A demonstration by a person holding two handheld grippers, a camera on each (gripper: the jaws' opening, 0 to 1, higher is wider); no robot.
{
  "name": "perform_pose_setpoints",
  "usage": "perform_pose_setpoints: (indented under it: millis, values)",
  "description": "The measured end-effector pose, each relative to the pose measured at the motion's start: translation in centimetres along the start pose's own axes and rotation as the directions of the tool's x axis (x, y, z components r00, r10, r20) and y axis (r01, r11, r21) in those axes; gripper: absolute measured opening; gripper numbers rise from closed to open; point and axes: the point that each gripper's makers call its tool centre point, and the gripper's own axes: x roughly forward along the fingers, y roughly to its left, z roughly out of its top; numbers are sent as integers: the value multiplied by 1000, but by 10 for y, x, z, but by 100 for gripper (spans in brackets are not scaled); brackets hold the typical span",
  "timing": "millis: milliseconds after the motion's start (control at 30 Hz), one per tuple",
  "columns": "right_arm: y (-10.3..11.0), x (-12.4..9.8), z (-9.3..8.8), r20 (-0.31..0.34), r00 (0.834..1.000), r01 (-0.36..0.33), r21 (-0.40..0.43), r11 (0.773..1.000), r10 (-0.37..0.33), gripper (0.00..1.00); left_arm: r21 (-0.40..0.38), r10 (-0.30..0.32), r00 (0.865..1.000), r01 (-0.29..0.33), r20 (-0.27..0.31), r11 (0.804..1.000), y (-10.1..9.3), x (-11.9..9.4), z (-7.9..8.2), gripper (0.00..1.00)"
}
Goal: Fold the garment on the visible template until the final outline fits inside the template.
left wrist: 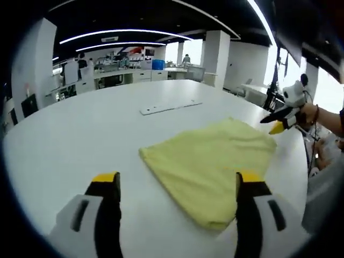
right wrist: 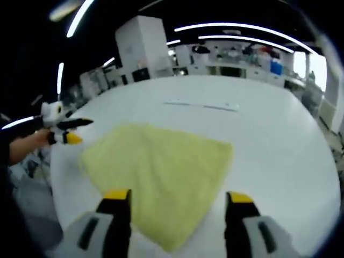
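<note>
Ahead, folded yellow garment (left wrist: 212,161) on table (left wrist: 70,140), beyond both spread grippers (left wrist: 177,180) (right wrist: 177,198)

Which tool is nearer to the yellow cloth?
Right, it seems. The right tool straddles a corner of the yellow cloth; the left tool sits just off another corner.

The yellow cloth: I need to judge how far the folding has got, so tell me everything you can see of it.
The yellow cloth is soft, towel-like fabric, lying flat on the white table in a compact, roughly four-sided, apparently folded shape. No gripper touches it: both sets of jaws stand open and empty near its edge. A pale strip lies on the table beyond it, apart.
</note>
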Motion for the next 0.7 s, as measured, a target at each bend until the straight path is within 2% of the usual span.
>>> perform_pose_setpoints:
  millis: [33, 100, 300, 467, 600, 700]
  values:
    - [5, -3, -4, -5, 1000, 5, -10, 1000, -5, 68, 1, -2, 1000, 2, 0, 1000, -2, -2, -2, 84]
    - [1, -3, -7, -12, 1000, 6, -22, 1000, -6, 67, 1, -3, 1000, 3, 6, 1000, -5, -6, -4, 83]
    - [13, -8, -27, -23, 1000, -9, -12, 1000, 9, 65, 7, -19, 1000, 19, -11, 1000, -18, -18, -20, 73]
    - [16, -15, -35, -19, 1000, -3, -4, 1000, 3, 63, 33, -32, 999, 33, -43, 999, -32, -24, -35, 66]
    - [16, -18, -39, -22, 1000, 2, 9, 1000, -1, 59, 16, -29, 998, 30, -49, 999, -33, -26, -42, 64]
    - [16, -20, -43, -25, 1000, 8, 7, 1000, -8, 53, 1, -25, 998, 26, -56, 1000, -34, -26, -48, 59]
